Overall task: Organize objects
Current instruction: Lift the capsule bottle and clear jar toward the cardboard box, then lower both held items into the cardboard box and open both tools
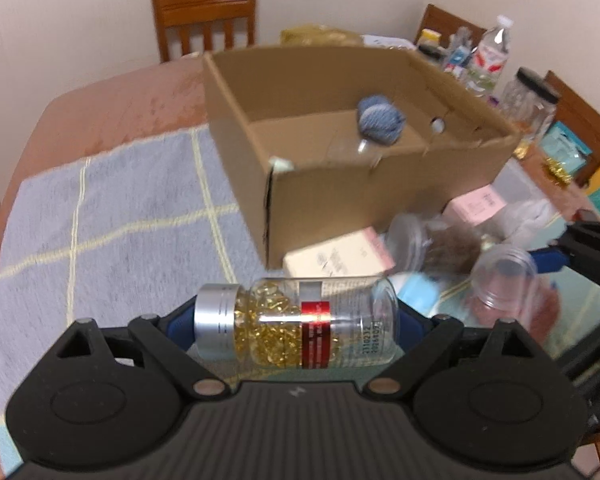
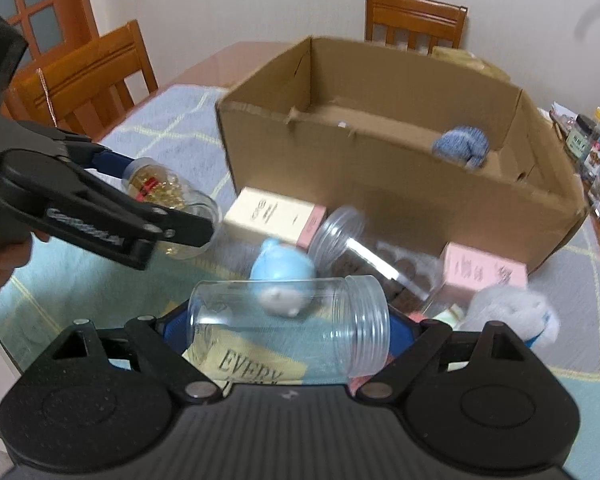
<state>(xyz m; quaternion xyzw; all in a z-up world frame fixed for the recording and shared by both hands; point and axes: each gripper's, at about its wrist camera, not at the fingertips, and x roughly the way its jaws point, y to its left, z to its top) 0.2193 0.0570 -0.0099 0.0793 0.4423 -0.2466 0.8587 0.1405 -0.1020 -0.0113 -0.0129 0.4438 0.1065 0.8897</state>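
Observation:
My left gripper [image 1: 296,320] is shut on a clear bottle of yellow capsules [image 1: 296,322] with a silver cap, held sideways above the table; the bottle also shows in the right wrist view [image 2: 168,196]. My right gripper [image 2: 290,332] is shut on an empty clear plastic jar [image 2: 288,332], held sideways; it shows in the left wrist view too [image 1: 504,280]. An open cardboard box [image 1: 340,184] stands ahead, with a blue yarn ball [image 1: 380,120] inside, also seen from the right wrist [image 2: 460,146].
In front of the box lie a cream carton [image 2: 272,210], a pink carton [image 2: 480,272], a clear jar lying down [image 2: 364,248], a light-blue toy [image 2: 284,268] and a white plush [image 2: 508,312]. Bottles and jars [image 1: 488,56] stand at the far right. Wooden chairs [image 1: 204,16] surround the table.

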